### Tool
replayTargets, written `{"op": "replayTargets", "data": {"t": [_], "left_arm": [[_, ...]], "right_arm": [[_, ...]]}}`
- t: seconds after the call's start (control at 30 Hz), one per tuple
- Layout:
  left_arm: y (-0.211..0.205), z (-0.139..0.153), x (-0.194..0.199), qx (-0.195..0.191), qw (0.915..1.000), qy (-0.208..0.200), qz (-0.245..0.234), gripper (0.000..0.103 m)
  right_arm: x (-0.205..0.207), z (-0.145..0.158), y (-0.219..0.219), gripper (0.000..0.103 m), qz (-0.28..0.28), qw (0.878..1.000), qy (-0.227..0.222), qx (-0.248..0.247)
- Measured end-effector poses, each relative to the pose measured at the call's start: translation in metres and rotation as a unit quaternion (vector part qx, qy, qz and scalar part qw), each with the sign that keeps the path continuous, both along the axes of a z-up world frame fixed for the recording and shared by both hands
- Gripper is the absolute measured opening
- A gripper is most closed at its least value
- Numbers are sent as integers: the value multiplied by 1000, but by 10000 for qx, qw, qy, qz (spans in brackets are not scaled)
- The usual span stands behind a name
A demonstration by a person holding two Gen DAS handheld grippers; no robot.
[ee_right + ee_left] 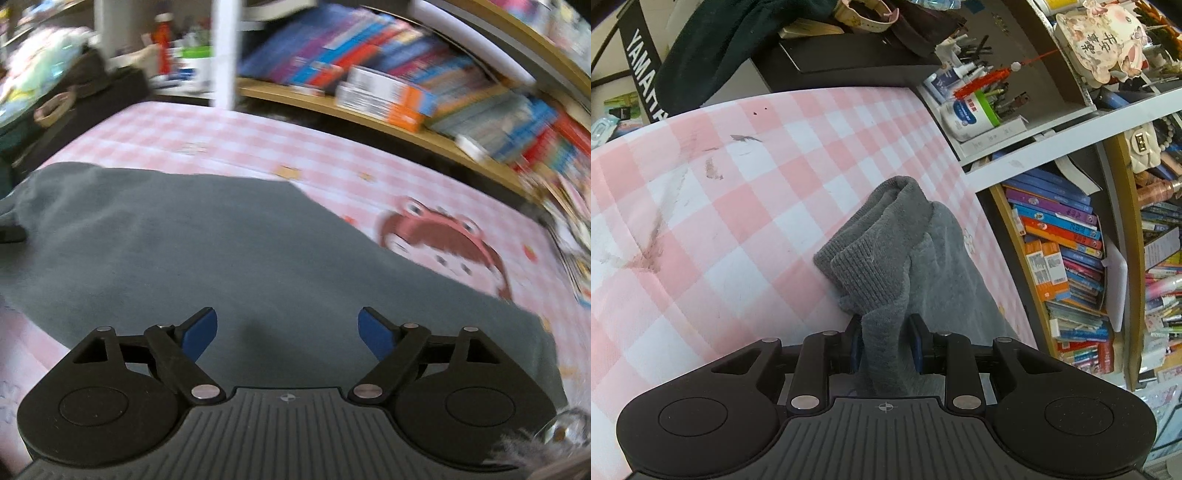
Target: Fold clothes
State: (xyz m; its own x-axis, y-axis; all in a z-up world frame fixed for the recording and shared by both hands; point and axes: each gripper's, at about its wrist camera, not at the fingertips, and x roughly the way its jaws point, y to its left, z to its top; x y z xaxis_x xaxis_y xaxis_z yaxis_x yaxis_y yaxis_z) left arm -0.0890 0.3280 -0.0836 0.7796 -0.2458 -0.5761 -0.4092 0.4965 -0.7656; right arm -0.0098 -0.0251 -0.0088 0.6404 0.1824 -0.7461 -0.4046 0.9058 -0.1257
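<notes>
The left gripper [885,341], angled downward, pinches a bunched fold of the grey garment [886,258], its ribbed cuff heaped just ahead on the pink checked cloth [738,184]. The right gripper [287,328], spread wide and empty, hovers tilted above the garment's flat spread.

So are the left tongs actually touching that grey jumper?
Touching. The left wrist view shows the left tongs closed on a bunch of the grey jumper, with both blue pads pressed against the cloth.
</notes>
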Motion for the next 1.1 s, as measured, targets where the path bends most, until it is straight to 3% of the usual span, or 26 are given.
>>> {"op": "replayTargets", "data": {"t": [0.13,0.27,0.63,0.77,0.97,1.1], "left_arm": [[2,-3,-1,-31,9999,-71,-72,27],[5,-5,-1,-103,9998,-111,-101,27],[9,-16,0,-511,9985,-173,85,26],[4,-15,2,-385,9988,-182,241,25],[-3,-8,4,-123,9992,-116,361,12],[-23,26,0,514,9960,-713,134,11]], "right_arm": [[-1,0,32,83,257,9997,-13,-4],[-7,-19,54,83,490,9978,191,-392],[-29,-26,56,83,207,9983,226,-505],[-32,-29,54,83,138,9988,163,-430],[-38,-26,55,81,350,9981,60,-496],[-44,-19,46,84,777,9961,-33,-426]]}}
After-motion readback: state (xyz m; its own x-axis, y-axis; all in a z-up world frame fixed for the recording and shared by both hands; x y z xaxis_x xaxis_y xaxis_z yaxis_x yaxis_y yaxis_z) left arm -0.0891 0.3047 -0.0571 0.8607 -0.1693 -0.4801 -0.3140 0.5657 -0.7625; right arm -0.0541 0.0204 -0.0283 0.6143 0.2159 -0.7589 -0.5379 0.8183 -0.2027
